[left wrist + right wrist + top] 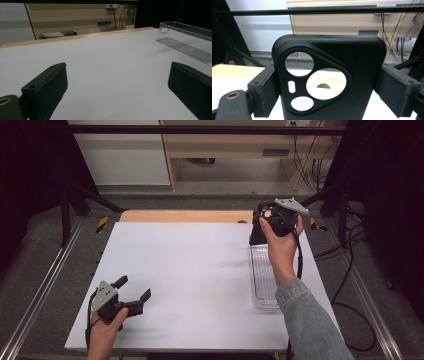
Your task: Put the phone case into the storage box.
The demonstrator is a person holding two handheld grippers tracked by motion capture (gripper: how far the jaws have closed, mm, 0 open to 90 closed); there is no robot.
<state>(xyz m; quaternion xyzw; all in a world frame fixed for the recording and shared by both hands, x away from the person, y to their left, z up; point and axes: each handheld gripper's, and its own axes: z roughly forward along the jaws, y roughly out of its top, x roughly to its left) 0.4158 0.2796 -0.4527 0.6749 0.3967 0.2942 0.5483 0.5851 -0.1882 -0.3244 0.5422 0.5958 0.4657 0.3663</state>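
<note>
Fingers [268, 92], right gripper [325, 93]: clamped on the two long edges of a black phone case [332, 75], one pad on each side, the case standing upright between them. Fingers of the left gripper [134, 291]: spread wide and bare, nothing between them, held low over the near left of the white tabletop [190, 270].

Item: phone case, black, matte, with a rounded triangular camera surround and four cut-outs. We see it held above the far end of the clear plastic tray [262, 285], which lies along the right side of the tabletop; in the high view it shows as a dark shape [256, 236] under the hand, apart from the tray as far as we can tell.

Handling: we judge it light and hollow. It looks like soft rubbery plastic, though the view does not settle that, so a hard squeeze across its width may bow it.

Where to hold: the side rims, as now, below the camera surround, where the wall is continuous. We would avoid the thin bridges between cut-outs.
</note>
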